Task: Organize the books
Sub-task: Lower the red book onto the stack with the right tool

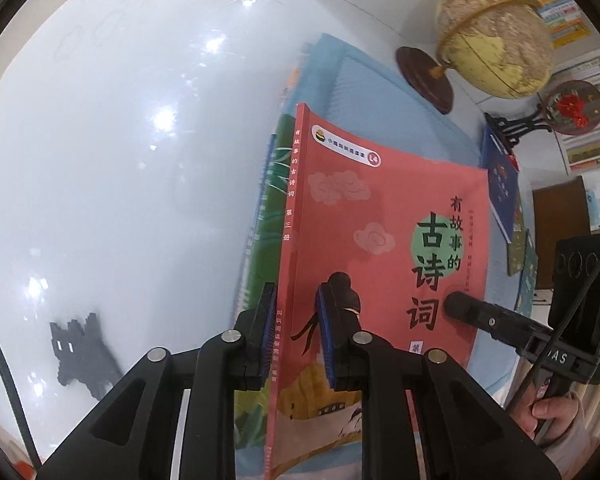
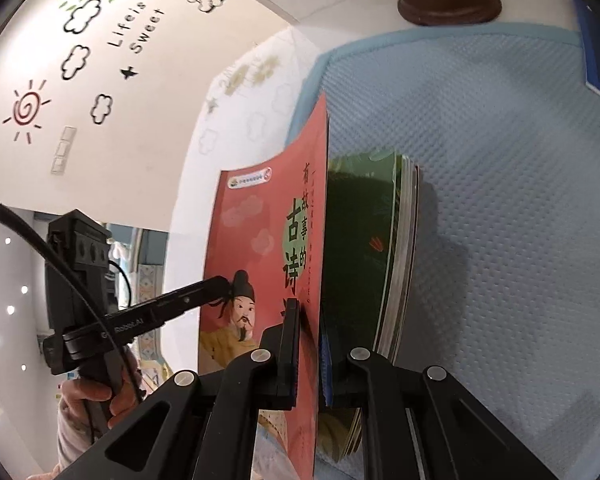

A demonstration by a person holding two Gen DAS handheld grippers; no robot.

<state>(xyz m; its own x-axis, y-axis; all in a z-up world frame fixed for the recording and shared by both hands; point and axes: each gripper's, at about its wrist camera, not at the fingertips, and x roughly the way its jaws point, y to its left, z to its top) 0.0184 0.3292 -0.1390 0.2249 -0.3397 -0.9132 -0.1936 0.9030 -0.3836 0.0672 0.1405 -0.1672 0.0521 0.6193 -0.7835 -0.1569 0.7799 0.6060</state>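
Note:
A red book (image 1: pixel 380 220) with a Chinese title and a painted figure on its cover hangs tilted over a light blue mat (image 1: pixel 380 112). My left gripper (image 1: pixel 296 320) is shut on its spine edge. My right gripper (image 2: pixel 310 344) is shut on the opposite edge of the same red book (image 2: pixel 260 232). Directly behind it lie green-covered books (image 2: pixel 360 248), whose spines (image 1: pixel 272 208) show beside the red spine. Each view shows the other gripper reaching in from the side: the right gripper (image 1: pixel 480 316) and the left gripper (image 2: pixel 212 286), each held by a person's hand (image 2: pixel 88 396).
A globe (image 1: pixel 496 36) on a dark round base (image 2: pixel 448 0) stands at the mat's far edge. A few dark blue books (image 1: pixel 500 192) lean at the right, near a small ornament stand (image 1: pixel 576 108). The glossy white table (image 1: pixel 120 160) spreads to the left.

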